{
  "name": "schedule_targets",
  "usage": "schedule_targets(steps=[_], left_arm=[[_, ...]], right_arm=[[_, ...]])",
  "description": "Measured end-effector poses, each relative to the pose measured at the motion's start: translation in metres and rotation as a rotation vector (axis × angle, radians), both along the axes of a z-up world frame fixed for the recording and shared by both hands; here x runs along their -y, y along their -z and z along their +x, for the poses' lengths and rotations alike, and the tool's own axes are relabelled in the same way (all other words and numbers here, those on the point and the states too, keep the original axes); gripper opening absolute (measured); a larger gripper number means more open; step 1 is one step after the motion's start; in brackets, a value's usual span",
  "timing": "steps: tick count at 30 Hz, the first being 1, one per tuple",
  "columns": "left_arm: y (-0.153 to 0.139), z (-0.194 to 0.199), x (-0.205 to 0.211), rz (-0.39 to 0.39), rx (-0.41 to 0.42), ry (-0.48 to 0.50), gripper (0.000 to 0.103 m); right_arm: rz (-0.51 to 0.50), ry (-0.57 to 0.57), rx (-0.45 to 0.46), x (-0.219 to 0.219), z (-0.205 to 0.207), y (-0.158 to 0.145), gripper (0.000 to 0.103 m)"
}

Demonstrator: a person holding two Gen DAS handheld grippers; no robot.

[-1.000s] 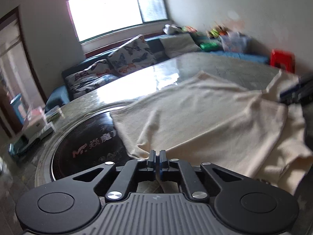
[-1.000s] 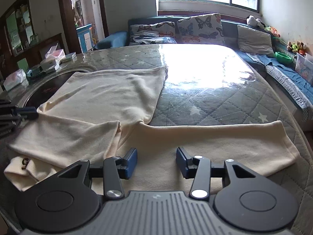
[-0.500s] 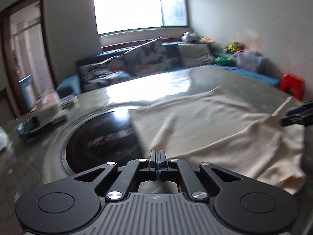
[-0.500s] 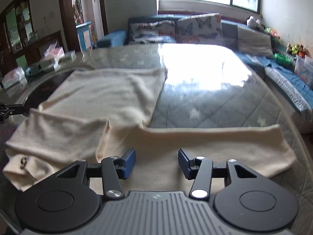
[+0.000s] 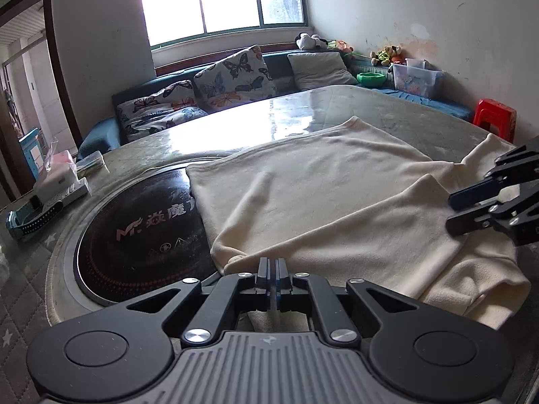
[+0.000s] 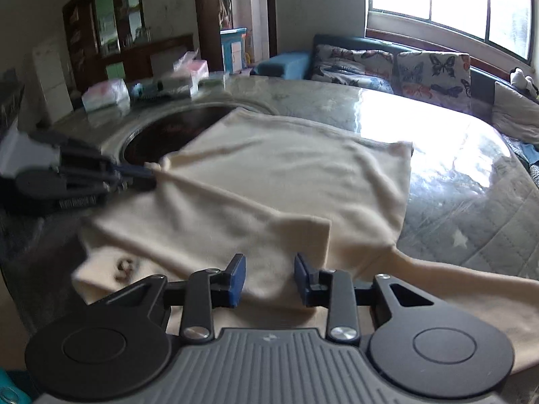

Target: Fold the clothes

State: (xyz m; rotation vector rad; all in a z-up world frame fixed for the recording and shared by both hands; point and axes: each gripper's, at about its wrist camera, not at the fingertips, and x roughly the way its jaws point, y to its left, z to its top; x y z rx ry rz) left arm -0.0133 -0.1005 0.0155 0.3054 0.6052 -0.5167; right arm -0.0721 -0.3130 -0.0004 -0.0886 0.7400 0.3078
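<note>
Filling the middle of both views is the round table [image 5: 303, 114] under a glossy quilted cover, its far side washed out by window glare. Set into it at the lower left of the left wrist view is a dark round cooktop [image 5: 141, 232], partly covered by the cream garment [image 5: 320, 195], which lies spread across the table's near half with one sleeve trailing off the right edge of the right wrist view. Near the bottom left of that view a small dark mark sits on the cloth, too blurred to read.

Behind the table, a blue sofa [image 5: 101, 134] carries butterfly cushions [image 5: 235, 77]; its right end is hidden by the table's rim. At the upper right of the left wrist view a clear plastic box [image 5: 416, 77] holds things I cannot make out, next to a green bowl [image 5: 370, 79]. A red stool [image 5: 493, 116] is half hidden by the table edge.

The left gripper [image 5: 273, 281] is pinched on a fold of the garment, pulling it taut. The right gripper [image 6: 267, 279] has just been narrowing its jaws; they stand apart with a raised fold of cloth between them, not pressed. Boxes [image 6: 106, 96] clutter the table's upper left, blurred.
</note>
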Motion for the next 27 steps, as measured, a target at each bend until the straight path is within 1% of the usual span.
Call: schedule_targets(steps=[2,4,5,6,8,11,13,14,16,17,18,20,24,27], left_arm=[[-0.001,-0.001,0.001,0.000,0.000,-0.003,0.005],[-0.003,-0.002,0.002,-0.001,0.003,-0.008,0.007],[-0.004,-0.003,0.003,-0.003,0.008,-0.009,0.011],[-0.005,-0.004,0.003,-0.004,0.012,-0.011,0.014],[-0.008,-0.007,0.004,-0.006,0.020,-0.015,0.014],[-0.012,-0.010,0.007,-0.011,0.023,-0.014,0.016],[-0.014,-0.013,0.010,-0.011,0.030,-0.013,0.022],[-0.016,-0.015,0.011,-0.012,0.032,-0.013,0.025],[-0.018,-0.017,0.016,-0.015,0.032,-0.007,0.025],[-0.019,-0.019,0.018,-0.016,0.031,-0.004,0.028],[-0.020,-0.021,0.020,-0.016,0.030,-0.002,0.035],[-0.021,-0.024,0.025,-0.015,0.038,0.002,0.042],[-0.023,-0.027,0.034,-0.014,0.038,0.013,0.043],[-0.023,-0.030,0.040,-0.013,0.034,0.022,0.044]], right_arm=[[0.009,0.016,0.015,0.006,-0.006,-0.004,0.031],[0.045,0.054,0.028,0.018,-0.013,-0.011,0.031],[0.051,0.092,0.039,0.029,-0.017,-0.014,0.031],[0.044,0.143,0.050,0.041,-0.020,-0.016,0.031],[0.037,0.227,0.056,0.062,-0.026,-0.016,0.031],[0.017,0.397,0.058,0.107,-0.037,-0.013,0.032],[0.006,0.505,0.060,0.136,-0.043,-0.010,0.033],[0.001,0.550,0.063,0.148,-0.046,-0.009,0.037],[-0.001,0.630,0.066,0.169,-0.050,-0.005,0.039],[0.002,0.669,0.067,0.179,-0.051,-0.003,0.039],[0.009,0.706,0.064,0.189,-0.052,0.000,0.039],[0.037,0.756,0.055,0.204,-0.053,0.004,0.039],[0.094,0.825,0.053,0.224,-0.053,0.014,0.039],[0.112,0.844,0.068,0.226,-0.055,0.018,0.039]])
